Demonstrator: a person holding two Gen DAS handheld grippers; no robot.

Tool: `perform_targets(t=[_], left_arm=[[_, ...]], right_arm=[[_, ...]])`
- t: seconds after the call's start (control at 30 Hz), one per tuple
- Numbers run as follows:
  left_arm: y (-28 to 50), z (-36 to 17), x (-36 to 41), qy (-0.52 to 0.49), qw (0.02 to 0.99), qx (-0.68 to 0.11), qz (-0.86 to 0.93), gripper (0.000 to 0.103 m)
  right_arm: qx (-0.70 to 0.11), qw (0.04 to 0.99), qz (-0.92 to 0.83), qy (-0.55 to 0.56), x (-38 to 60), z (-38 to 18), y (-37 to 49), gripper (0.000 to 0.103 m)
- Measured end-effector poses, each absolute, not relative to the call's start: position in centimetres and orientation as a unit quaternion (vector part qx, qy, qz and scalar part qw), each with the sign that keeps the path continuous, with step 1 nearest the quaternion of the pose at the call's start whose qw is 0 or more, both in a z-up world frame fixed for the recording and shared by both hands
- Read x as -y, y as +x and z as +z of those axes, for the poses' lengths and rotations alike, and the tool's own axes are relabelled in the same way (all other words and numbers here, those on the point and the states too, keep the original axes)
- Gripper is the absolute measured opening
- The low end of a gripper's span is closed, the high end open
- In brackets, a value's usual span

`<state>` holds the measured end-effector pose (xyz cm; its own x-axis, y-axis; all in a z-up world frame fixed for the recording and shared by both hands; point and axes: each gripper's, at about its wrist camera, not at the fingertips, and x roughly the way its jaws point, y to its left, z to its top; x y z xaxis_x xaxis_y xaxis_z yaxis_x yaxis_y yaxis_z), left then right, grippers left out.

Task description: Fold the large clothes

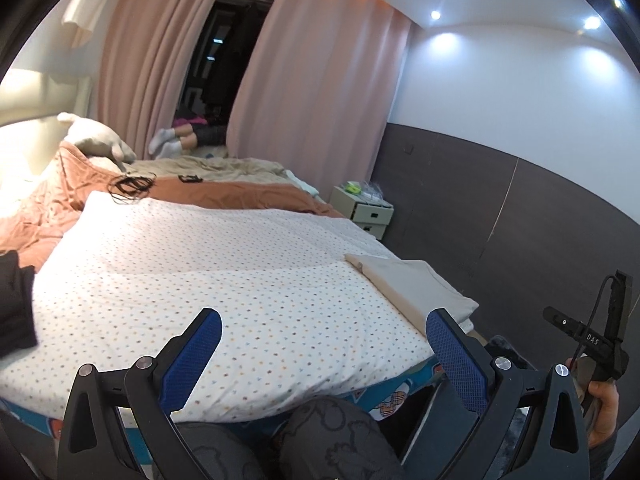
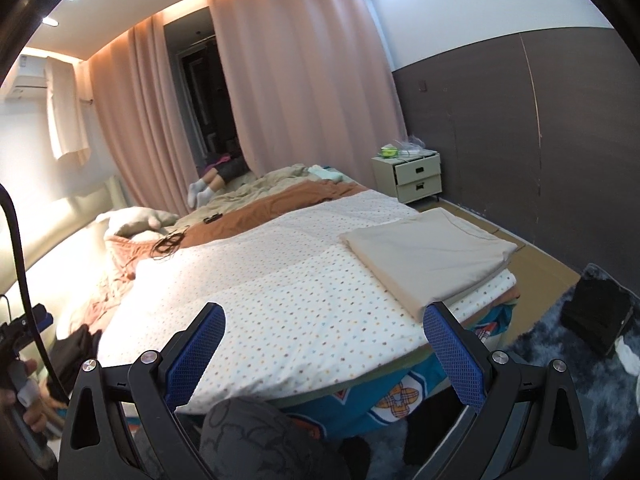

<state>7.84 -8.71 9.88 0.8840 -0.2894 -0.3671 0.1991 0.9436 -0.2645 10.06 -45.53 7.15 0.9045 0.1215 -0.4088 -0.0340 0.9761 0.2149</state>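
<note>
Across the lower half of both frames my two sets of tongs hang above the near edge of the bed (image 1: 224, 280), neither touching anything. My left tongs (image 1: 324, 332) are spread wide, blue pads facing each other with only the dotted cover between them. My right tongs (image 2: 324, 326) are likewise released and grasp nothing.

Spread flat over the bed is a white dotted sheet (image 2: 288, 280). On its right-hand corner, at centre right of the right wrist frame, lies a folded beige cloth (image 2: 428, 256), squared up and resting on the sheet; the tip of my right tongs' right finger overlaps its near corner in the picture, but I cannot tell whether they touch. In the left wrist frame the same cloth sits at right of centre.

At the left edge of the left wrist frame a dark garment (image 1: 16, 304) lies on the bed beside the sheet. Behind the sheet runs a rumpled orange blanket (image 2: 256, 208) with a tangle of black cable (image 2: 170, 244) on it.

Upper centre shows pink curtains (image 2: 304, 80). A pale bedside cabinet (image 2: 412, 176) stands against the dark wall panel at right, its upper drawer pulled out. My knee (image 2: 248, 436), in grey patterned fabric, fills the bottom centre. My right hand (image 1: 604, 408) shows at the lower right of the left wrist frame, gripping its handle.
</note>
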Motion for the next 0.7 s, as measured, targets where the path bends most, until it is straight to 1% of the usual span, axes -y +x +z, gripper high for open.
perform_targets(t=[0.37,0.7], left_arm=[[1.4,8.8,9.5,-0.062,0.981,-0.157,-0.094,0.102],[-1.4,6.9,10.3,-0.033,0.984,-0.154,-0.081,0.103]], right_arm=[[-0.207,0.975,0.042,0.067,44.4,5.1,5.8,0.100],[-0.202,0.975,0.073,0.056,42.9,3.9,3.1,0.100]])
